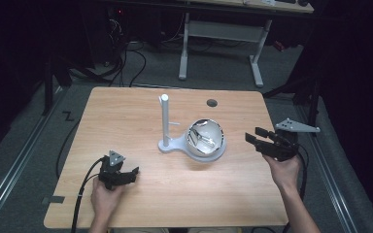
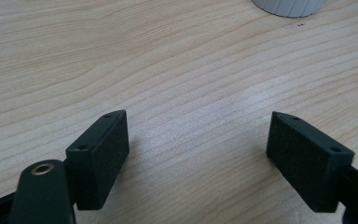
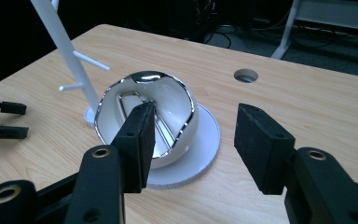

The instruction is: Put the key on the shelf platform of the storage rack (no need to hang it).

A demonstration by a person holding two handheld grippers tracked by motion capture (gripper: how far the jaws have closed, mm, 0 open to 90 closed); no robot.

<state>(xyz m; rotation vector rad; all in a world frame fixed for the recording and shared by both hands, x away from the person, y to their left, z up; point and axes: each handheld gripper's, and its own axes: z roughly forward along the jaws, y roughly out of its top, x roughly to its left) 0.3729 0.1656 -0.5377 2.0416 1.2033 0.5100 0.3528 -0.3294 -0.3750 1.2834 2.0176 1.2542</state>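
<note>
Left gripper (image 1: 126, 174) low over table near front edge, jaws wide apart, empty. Right gripper (image 1: 255, 137) raised at right side, jaws parted, nothing between them.

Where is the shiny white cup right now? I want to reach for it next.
In the high view the cup lies tipped on the round base of the white stand, centre-right on the table, just left of the open right gripper.

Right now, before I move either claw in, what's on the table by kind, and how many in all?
White stand with upright post and pegs: 1
Shiny silver and white round cup-like piece on the stand's round base: 1
Hand-held claws, both open and holding nothing: 2, left and right
Total: 4
</note>
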